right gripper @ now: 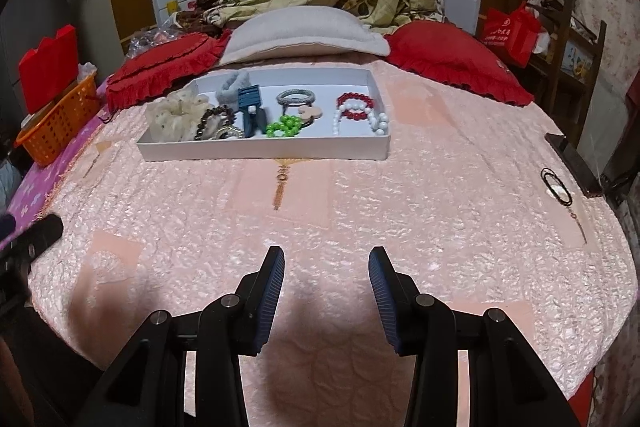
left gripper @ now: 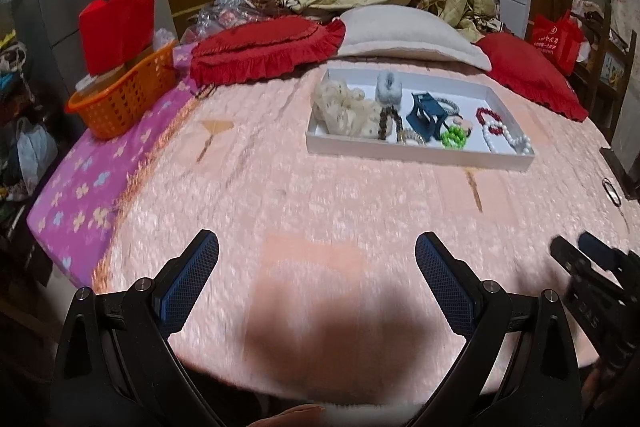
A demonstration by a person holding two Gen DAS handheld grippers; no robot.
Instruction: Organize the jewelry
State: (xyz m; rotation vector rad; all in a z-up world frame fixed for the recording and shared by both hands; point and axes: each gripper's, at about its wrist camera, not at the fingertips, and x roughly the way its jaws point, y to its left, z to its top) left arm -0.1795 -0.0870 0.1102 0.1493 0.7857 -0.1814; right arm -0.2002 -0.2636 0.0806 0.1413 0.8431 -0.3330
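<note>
A white tray point(left gripper: 416, 148) point(right gripper: 260, 150) sits on the pink bedspread ahead of both grippers. It holds a cream scrunchie point(right gripper: 174, 115), a blue hair claw point(right gripper: 251, 109), green beads point(right gripper: 285, 126), a red bead bracelet point(right gripper: 355, 103), a white bead bracelet point(right gripper: 376, 121) and more pieces. A black hair tie point(right gripper: 556, 183) point(left gripper: 611, 190) lies on the bedspread at the right, outside the tray. My left gripper point(left gripper: 317, 253) is open and empty. My right gripper point(right gripper: 327, 263) is open and empty; it also shows in the left wrist view point(left gripper: 576, 251).
An orange basket point(left gripper: 120, 99) point(right gripper: 56, 131) with red boxes stands at the bed's left edge. Red cushions point(left gripper: 264, 51) point(right gripper: 452, 63) and a white pillow point(right gripper: 300, 33) lie behind the tray. A dark phone point(right gripper: 572, 163) lies at the right edge.
</note>
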